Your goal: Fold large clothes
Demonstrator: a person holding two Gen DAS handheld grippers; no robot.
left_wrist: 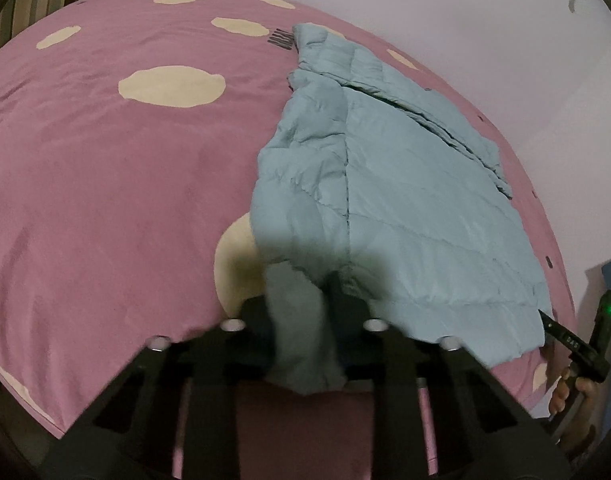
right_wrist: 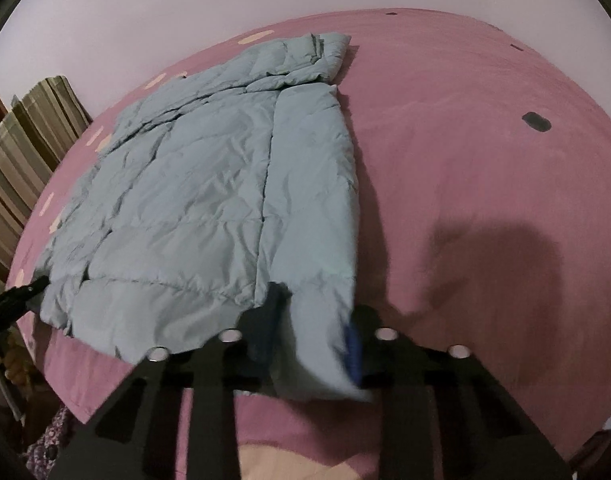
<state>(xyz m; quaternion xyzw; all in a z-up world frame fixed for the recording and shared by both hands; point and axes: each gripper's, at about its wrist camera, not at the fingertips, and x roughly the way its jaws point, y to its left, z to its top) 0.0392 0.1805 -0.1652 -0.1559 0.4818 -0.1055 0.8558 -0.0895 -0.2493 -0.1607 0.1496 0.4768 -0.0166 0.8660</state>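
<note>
Gripping the near hem of the pale blue quilted puffer jacket (left_wrist: pixel 385 184), your left tool (left_wrist: pixel 301 292) is clamped on the left corner and your right tool (right_wrist: pixel 315 312) on the right corner. The jacket lies flat on the pink bed cover with cream blotches (left_wrist: pixel 105 200), collar far from you. You seem to be starting the lengthwise fold; next, lift both corners evenly and carry the hem toward the collar.
</note>
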